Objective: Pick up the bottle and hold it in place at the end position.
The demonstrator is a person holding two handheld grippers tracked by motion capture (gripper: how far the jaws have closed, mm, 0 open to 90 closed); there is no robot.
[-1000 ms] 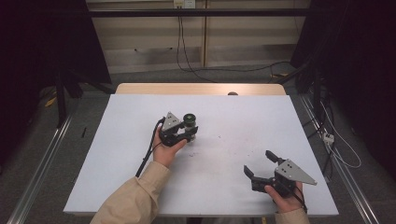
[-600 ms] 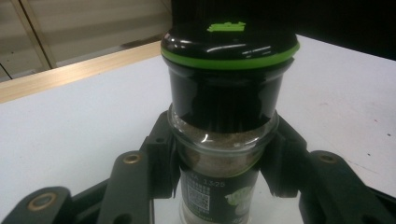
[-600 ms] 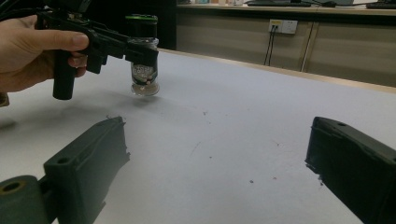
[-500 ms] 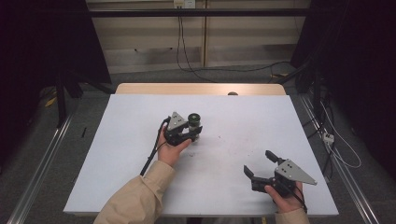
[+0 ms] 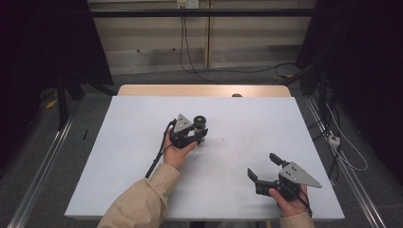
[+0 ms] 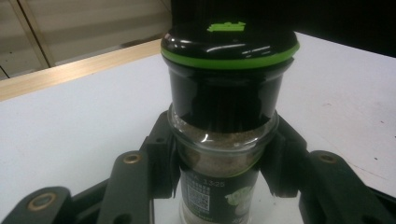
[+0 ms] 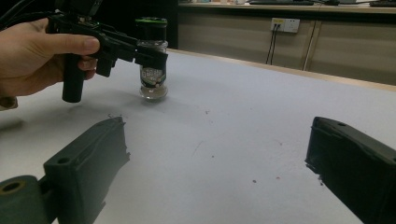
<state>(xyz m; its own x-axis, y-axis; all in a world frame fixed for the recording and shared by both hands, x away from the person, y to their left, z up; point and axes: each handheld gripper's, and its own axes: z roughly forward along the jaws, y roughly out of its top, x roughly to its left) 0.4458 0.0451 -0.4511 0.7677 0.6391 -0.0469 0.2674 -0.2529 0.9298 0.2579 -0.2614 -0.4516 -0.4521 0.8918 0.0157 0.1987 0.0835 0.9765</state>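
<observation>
A glass spice jar (image 5: 199,123) with a black, green-ringed cap stands upright on the white table (image 5: 142,180), left of centre. My left gripper (image 5: 199,136) is shut on the jar (image 6: 224,116), its pads (image 6: 163,158) pressing the glass just below the cap. From the right gripper view the jar (image 7: 152,60) rests on the tabletop, gripped by the left gripper (image 7: 150,55) in a bare hand. My right gripper (image 5: 262,165) is near the front right edge, open and holding nothing. Its own view shows the wide, bare gap at my right gripper (image 7: 217,140).
A black cable (image 5: 159,156) trails from the left gripper toward the front. A wooden strip (image 5: 204,90) borders the table's far edge, with a small dark object (image 5: 236,95) on it. Metal rails (image 5: 43,166) and floor cables (image 5: 342,147) flank the table.
The left gripper with the jar has shifted slightly to the right. The right gripper has stayed put.
</observation>
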